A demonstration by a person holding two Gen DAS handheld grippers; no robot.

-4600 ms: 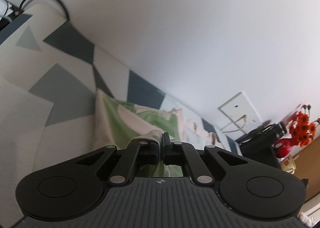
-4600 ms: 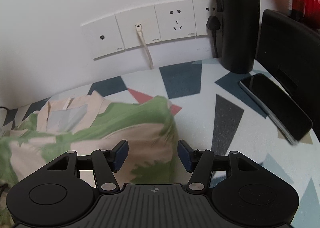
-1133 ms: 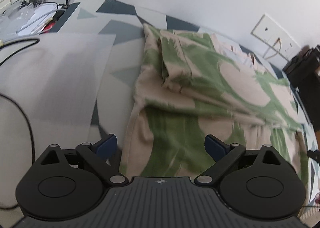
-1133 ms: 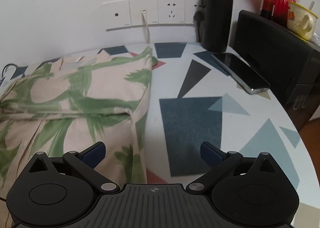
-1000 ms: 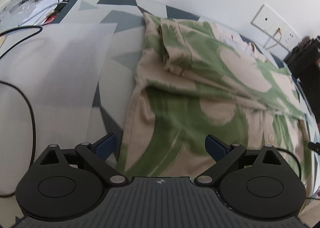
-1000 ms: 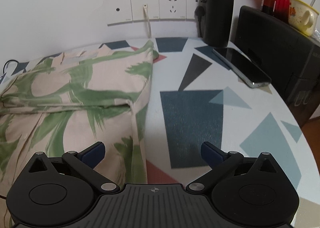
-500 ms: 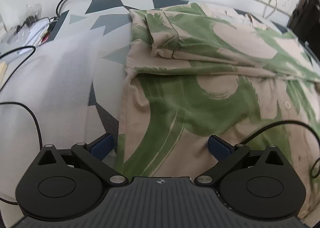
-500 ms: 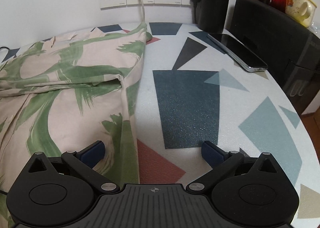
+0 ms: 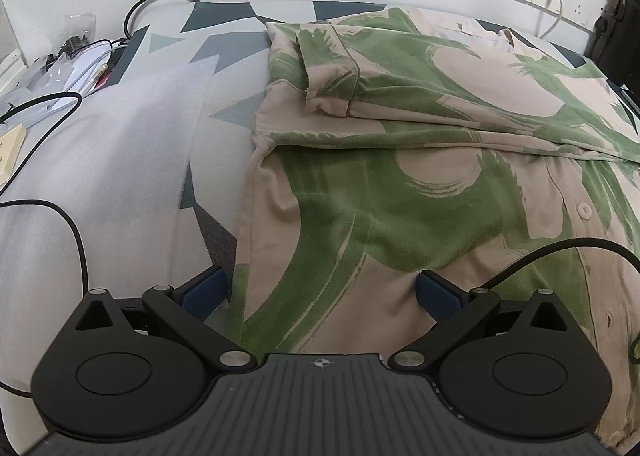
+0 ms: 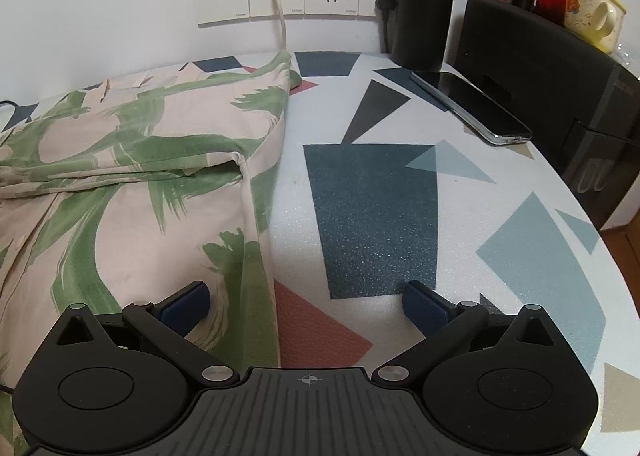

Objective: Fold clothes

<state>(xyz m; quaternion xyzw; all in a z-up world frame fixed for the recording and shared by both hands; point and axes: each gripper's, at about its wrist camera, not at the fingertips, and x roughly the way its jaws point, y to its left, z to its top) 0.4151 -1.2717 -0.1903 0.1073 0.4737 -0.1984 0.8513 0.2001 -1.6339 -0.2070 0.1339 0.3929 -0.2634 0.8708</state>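
Both hand-held grippers, left (image 9: 320,290) and right (image 10: 306,302), have drawn back to the shirt's (image 9: 400,176) near hem on the counter (image 10: 372,212), jaws apart and empty, best pinching both corners evenly before folding.

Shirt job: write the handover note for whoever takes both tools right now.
Left tool: open, empty, low over the shirt's near left edge.
Right tool: open, empty, astride the shirt's right edge and the patterned table cover.
Done: both sleeves are folded in across the chest; the shirt lies flat.
Left: fold the bottom half up toward the collar. Mind the black cable lying on the cloth.
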